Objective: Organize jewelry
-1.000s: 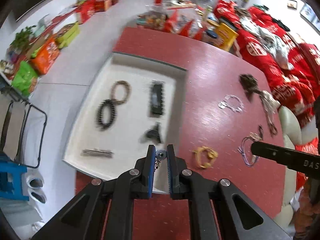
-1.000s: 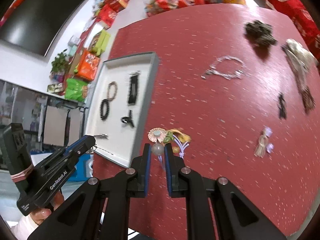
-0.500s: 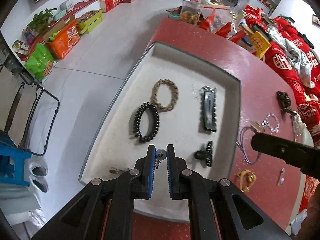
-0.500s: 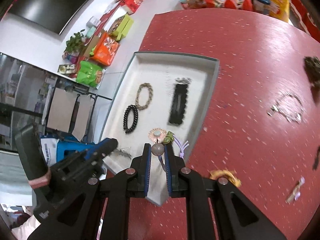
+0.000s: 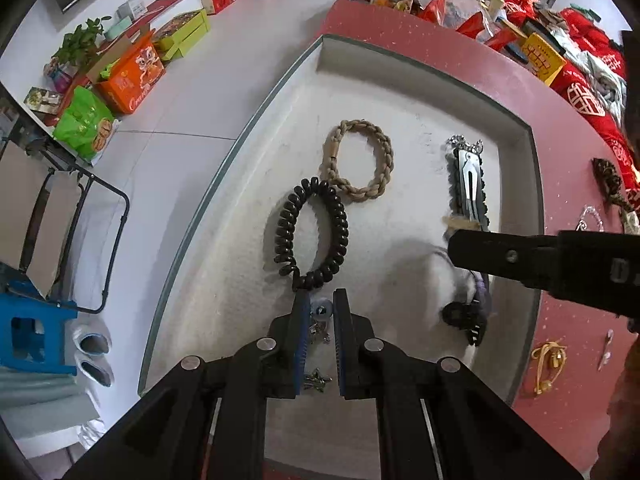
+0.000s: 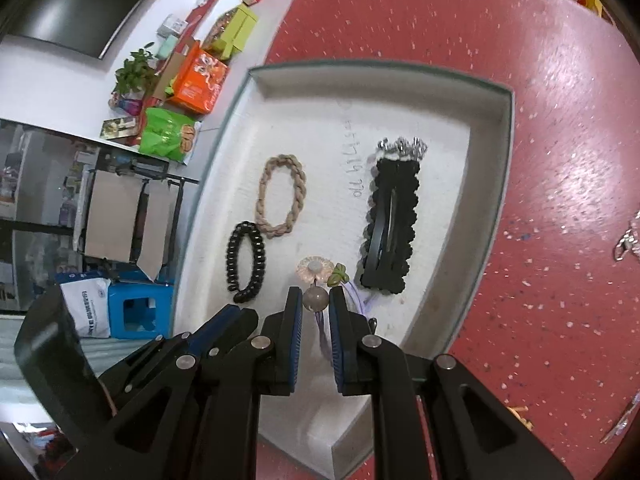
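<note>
A white tray [image 5: 400,92] sits on the red table and holds a black spiral hair tie [image 5: 312,236], a braided beige band [image 5: 362,160], a black scalloped clip [image 5: 468,184] and a small black claw clip [image 5: 464,318]. My left gripper [image 5: 321,304] is shut on a pearl earring [image 5: 321,310], low over the tray's near part. My right gripper [image 6: 315,300] is shut on a flower hair tie [image 6: 316,270] with purple cords, over the tray beside the scalloped clip [image 6: 390,220]. The right gripper also shows in the left wrist view [image 5: 540,260].
A yellow hair tie [image 5: 548,360], a silver chain [image 5: 592,220] and a dark scrunchie [image 5: 608,180] lie on the red table [image 6: 560,200] right of the tray. Snack bags crowd the table's far end. Boxes and a blue stool [image 5: 28,336] stand on the floor at left.
Both grippers have moved from over the red table to over the tray, still holding their pieces. The right gripper has come in close beside the left one.
</note>
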`<action>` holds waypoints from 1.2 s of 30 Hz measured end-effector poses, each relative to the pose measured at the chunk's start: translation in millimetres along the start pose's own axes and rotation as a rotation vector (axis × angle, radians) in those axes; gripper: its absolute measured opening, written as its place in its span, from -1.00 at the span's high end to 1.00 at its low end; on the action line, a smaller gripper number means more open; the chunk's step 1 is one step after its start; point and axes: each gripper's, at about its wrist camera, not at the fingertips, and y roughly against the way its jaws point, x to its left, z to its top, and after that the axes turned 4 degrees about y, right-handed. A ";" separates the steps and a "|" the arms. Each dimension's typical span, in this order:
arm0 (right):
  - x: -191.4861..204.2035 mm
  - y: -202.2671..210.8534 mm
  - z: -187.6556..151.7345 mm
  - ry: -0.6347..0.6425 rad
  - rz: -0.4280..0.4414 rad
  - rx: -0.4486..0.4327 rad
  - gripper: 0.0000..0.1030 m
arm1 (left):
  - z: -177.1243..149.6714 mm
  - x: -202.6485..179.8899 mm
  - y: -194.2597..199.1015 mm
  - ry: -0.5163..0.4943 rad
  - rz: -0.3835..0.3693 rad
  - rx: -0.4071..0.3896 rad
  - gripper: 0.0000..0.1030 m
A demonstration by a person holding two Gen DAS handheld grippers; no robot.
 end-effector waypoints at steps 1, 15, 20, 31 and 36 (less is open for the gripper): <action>-3.4 -4.8 1.0 -0.011 -0.002 0.009 0.72 | -0.6 -0.8 -1.4 -0.004 0.004 0.004 0.76; -15.8 5.0 0.1 -0.064 0.031 0.024 0.09 | -2.6 -4.0 0.0 -0.026 0.039 0.018 0.75; -18.9 33.2 -2.1 -0.081 0.049 -0.013 -0.04 | -3.3 -6.2 7.9 -0.026 0.044 0.013 -0.20; -39.6 72.4 -26.9 -0.119 -0.012 -0.063 -0.07 | -11.5 -9.3 47.1 -0.019 0.034 -0.032 -0.92; -33.0 83.7 -43.7 -0.084 -0.071 -0.064 -0.10 | -16.6 -3.0 60.5 -0.009 0.042 -0.017 -0.92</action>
